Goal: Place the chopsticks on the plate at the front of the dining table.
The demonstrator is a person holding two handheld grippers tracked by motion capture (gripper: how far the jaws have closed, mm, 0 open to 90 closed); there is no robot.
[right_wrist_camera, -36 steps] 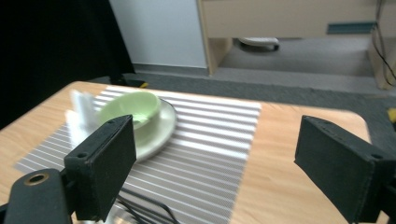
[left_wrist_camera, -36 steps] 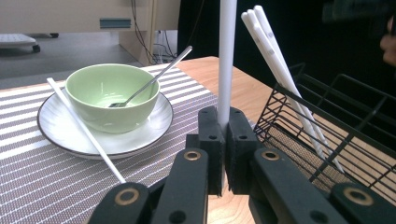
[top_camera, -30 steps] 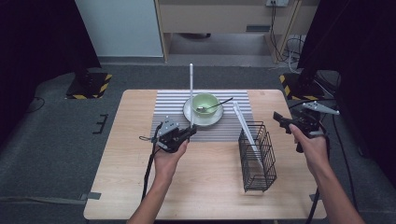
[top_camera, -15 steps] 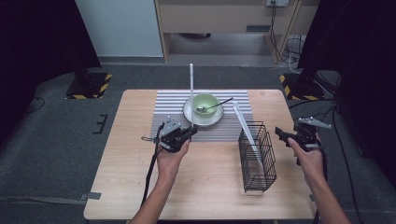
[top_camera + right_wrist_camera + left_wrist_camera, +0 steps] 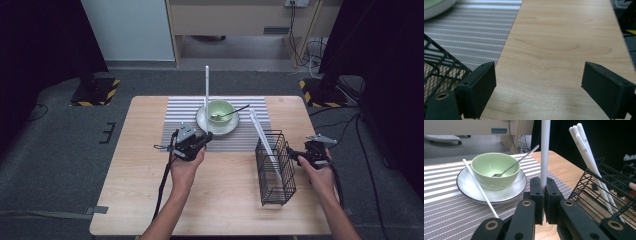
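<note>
Standing upright, a white chopstick (image 5: 545, 150) is pinched in the left claw (image 5: 543, 200).

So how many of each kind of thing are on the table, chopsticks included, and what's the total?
White chopsticks: 4 (one in the left gripper, one on the plate, two in the basket)
Green bowl: 1
Plate: 1
Spoon: 1
Wire basket: 1
Striped mat: 1
Total: 9

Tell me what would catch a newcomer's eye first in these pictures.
Most striking is the white chopstick standing upright, clamped in the left gripper in front of the green bowl. That bowl sits on a white plate on the striped placemat, with a metal spoon resting in it. At the right, a black wire basket holds more chopsticks, and the right gripper hangs open beside it.
</note>
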